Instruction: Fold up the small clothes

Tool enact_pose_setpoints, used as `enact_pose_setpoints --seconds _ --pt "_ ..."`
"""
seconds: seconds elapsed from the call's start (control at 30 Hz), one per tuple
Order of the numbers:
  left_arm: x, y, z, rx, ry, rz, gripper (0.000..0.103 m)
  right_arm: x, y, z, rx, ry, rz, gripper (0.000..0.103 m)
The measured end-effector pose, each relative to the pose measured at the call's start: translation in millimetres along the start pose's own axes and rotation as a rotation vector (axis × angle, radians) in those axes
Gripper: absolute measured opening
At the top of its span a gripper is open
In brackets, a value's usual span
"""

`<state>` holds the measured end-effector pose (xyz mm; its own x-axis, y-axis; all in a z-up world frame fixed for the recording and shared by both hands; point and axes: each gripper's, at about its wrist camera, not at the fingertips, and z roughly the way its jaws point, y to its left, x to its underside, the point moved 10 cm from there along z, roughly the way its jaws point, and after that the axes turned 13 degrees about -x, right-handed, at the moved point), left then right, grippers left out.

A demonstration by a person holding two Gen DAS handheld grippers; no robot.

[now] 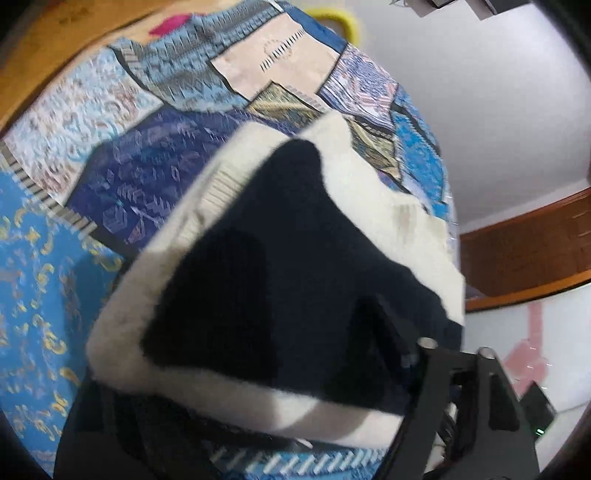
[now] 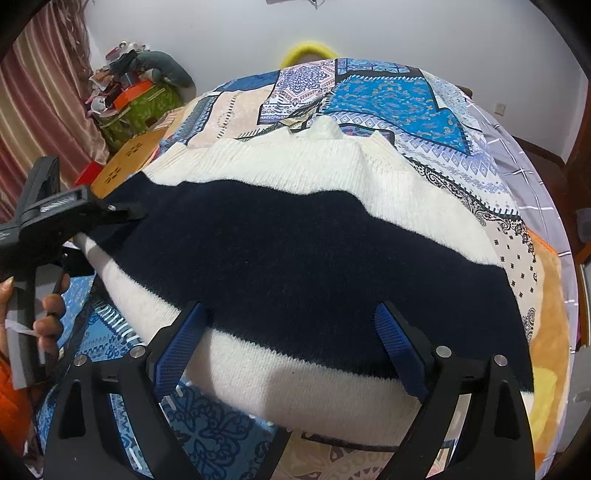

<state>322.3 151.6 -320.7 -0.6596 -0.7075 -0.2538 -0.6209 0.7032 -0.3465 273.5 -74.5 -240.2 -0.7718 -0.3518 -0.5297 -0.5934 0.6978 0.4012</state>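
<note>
The sweater point(image 2: 295, 251), cream with a navy band, lies centre frame on the patchwork bed cover point(image 2: 388, 96). Right claw point(image 2: 291, 347) is spread at its near hem. Left claw point(image 2: 122, 212) pinches the left edge. Soft, limp knit: grip hems or corners.

White wall point(image 2: 406, 29), striped curtain point(image 2: 40, 96).

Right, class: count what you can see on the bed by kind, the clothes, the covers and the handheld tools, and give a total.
Sweaters: 1, the cream and navy sweater
Patchwork covers: 1, the bedspread
Tools: 2, the left tool gripping the sweater's edge, and the right tool open over it
Total: 4
</note>
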Motion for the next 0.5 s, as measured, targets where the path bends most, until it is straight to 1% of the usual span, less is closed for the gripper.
enact_pose_setpoints --seconds 0.03,0.07,0.1,0.13,0.17,0.2,0.23,0.3,0.37,0.43,0.5 --pt "-2 0 0 -0.015 -0.013 0.002 0.059 0 0 0 0.000 0.000 0.000 0.092" --pt "-4 2 0 -0.022 -0.024 -0.002 0.055 -1 0 0 0.001 0.001 0.000 0.092" --pt "-5 4 0 -0.021 -0.028 -0.009 0.048 -1 0 -1 0.002 0.000 -0.001 0.091" --pt "-7 6 -1 -0.016 -0.027 -0.023 0.043 -1 1 -1 0.004 0.000 -0.002 0.091" --pt "-9 8 -1 -0.008 -0.023 -0.034 0.040 -1 1 -2 0.005 0.000 -0.001 0.091" --pt "-11 10 -2 0.002 -0.019 -0.042 0.034 -1 0 -2 0.006 0.000 -0.001 0.091" --pt "-15 12 -4 0.020 -0.014 -0.057 0.031 -2 1 -3 0.007 0.000 0.000 0.091" --pt "-20 18 -9 0.048 -0.008 -0.083 0.029 -3 1 -4 0.008 0.001 -0.001 0.091" --pt "-27 23 -15 0.055 -0.017 -0.089 0.028 -5 2 -6 0.008 -0.002 -0.004 0.091" --pt "-33 26 -21 0.043 -0.038 -0.076 0.026 -7 4 -9 0.010 -0.009 -0.007 0.091" --pt "-40 31 -30 0.014 -0.072 -0.059 0.026 -9 6 -12 0.011 -0.016 -0.010 0.091"
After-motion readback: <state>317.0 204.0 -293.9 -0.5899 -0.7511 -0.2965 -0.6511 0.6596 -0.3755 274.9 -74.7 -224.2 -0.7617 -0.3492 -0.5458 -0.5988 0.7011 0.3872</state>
